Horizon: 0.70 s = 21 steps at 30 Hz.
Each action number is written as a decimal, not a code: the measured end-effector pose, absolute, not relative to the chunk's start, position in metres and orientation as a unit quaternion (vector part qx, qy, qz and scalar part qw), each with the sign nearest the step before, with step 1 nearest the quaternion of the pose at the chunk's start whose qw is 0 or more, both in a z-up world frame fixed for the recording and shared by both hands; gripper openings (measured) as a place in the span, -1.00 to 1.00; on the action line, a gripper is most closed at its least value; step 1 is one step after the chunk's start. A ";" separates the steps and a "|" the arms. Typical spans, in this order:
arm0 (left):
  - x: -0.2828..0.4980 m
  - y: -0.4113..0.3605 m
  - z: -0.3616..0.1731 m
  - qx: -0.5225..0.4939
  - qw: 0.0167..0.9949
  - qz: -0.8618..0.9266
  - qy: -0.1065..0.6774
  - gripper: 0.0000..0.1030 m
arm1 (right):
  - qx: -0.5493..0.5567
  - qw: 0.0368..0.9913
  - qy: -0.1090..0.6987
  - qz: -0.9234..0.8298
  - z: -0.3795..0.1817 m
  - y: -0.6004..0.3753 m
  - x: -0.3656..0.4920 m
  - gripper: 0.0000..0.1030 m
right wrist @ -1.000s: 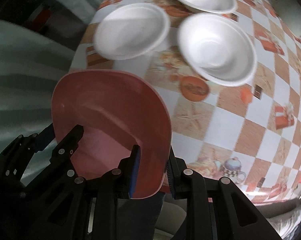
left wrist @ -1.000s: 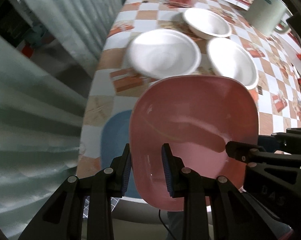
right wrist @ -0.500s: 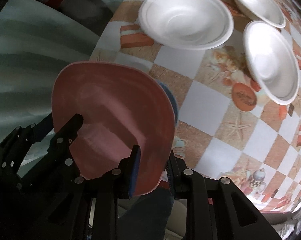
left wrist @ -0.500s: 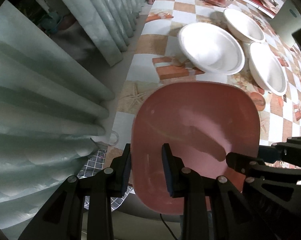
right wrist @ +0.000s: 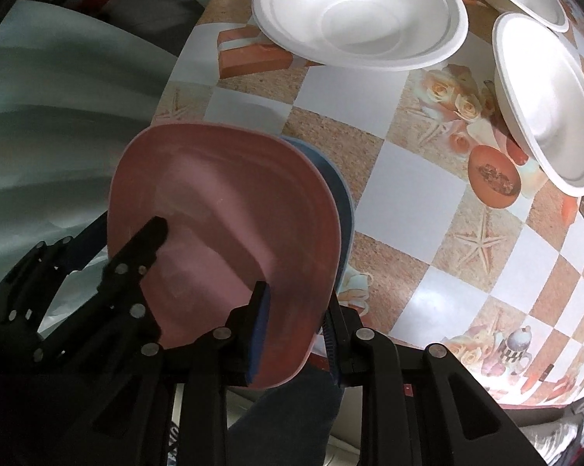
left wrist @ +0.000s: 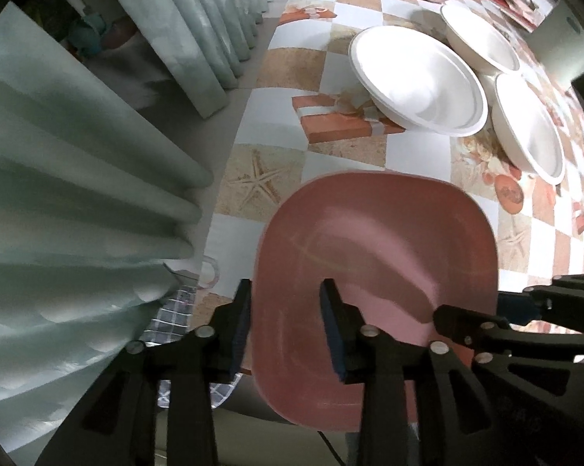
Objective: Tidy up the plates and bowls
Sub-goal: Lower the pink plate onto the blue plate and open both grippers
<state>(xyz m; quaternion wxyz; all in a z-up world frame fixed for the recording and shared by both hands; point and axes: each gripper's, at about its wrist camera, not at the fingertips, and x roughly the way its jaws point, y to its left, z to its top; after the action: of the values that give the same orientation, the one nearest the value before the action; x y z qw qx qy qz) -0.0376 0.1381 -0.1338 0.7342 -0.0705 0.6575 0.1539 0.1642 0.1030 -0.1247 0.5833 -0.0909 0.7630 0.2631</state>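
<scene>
Now the pink plate sits on a blue plate at the bench edge. The left claw has just been parting, its pads off the rim between them; the right claw pinches the opposite rim. Should the right pull away unreleased, the plate may slide off the overhanging edge. Ahead of both claws: three white bowls, one pink plate, one blue.
</scene>
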 end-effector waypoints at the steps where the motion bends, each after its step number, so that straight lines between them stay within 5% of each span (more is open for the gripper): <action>1: -0.037 0.138 -0.132 -0.072 0.737 0.151 0.655 -0.08 | -0.087 0.582 0.764 0.265 -0.125 0.103 0.165 -0.45; 5: -0.037 0.139 -0.125 -0.071 0.750 0.151 0.640 0.26 | -0.072 0.590 0.762 0.257 -0.122 0.095 0.179 -0.42; 10: -0.037 0.149 -0.113 -0.102 0.763 0.161 0.617 0.53 | -0.041 0.614 0.753 0.236 -0.114 0.073 0.199 0.86; 11: -0.038 0.151 -0.110 -0.115 0.767 0.157 0.611 0.55 | -0.032 0.615 0.753 0.233 -0.111 0.066 0.203 0.94; 21: -0.011 0.108 -0.085 -0.132 0.778 0.078 0.609 0.56 | 0.024 0.641 0.752 0.152 -0.100 -0.010 0.212 0.97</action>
<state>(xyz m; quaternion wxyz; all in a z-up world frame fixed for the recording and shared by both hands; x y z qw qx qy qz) -0.0108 0.1079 -0.0851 0.7785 -0.1323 0.6087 0.0776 0.2118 -0.0105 -0.0999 0.6413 0.0237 0.7517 0.1518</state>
